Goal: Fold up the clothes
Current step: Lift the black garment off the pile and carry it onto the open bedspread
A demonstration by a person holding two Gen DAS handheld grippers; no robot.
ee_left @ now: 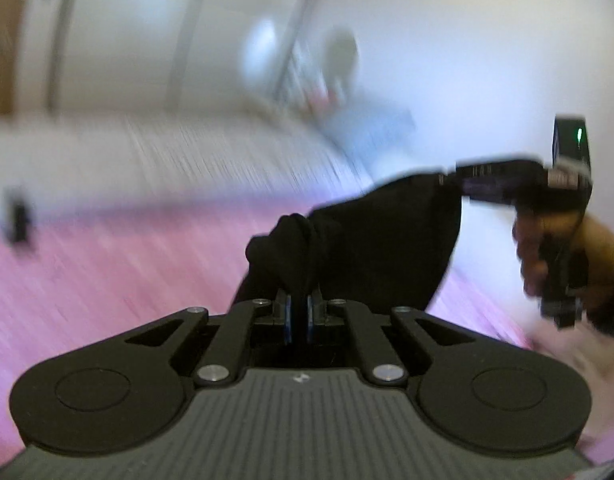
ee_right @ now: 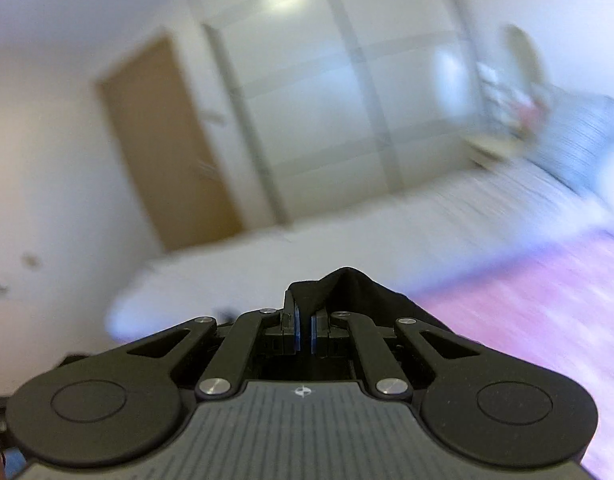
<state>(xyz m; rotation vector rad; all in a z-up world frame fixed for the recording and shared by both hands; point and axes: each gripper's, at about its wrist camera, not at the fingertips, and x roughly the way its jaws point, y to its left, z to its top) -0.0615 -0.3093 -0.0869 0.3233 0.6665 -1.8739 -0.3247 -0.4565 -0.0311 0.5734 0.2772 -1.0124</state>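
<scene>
I have the black garment (ee_left: 371, 240) up in the air over the bed (ee_left: 119, 264), pinched at two spots so it hangs spread between my tools rather than bunched in one grip. My left hand-held gripper (ee_left: 299, 312) has its fingers drawn together on a gathered knot of the cloth right at the blue pads. In the left view I can see my right hand-held gripper (ee_left: 447, 180) out to the side, clamped on another edge, with my right hand (ee_left: 563, 260) wrapped round its handle. The right wrist view agrees: the fingers are closed on a fold of dark cloth that drapes over the tips. Holding two points apart like this, I judge, is meant to shake the piece flat before it goes down on the pink cover for folding. Both views are smeared by motion, so I cannot tell which edges I hold. As for containers, I see no basket, box or drawer anywhere; only a door (ee_right: 167, 140) and pale wardrobe panels (ee_right: 347, 100) behind.
</scene>
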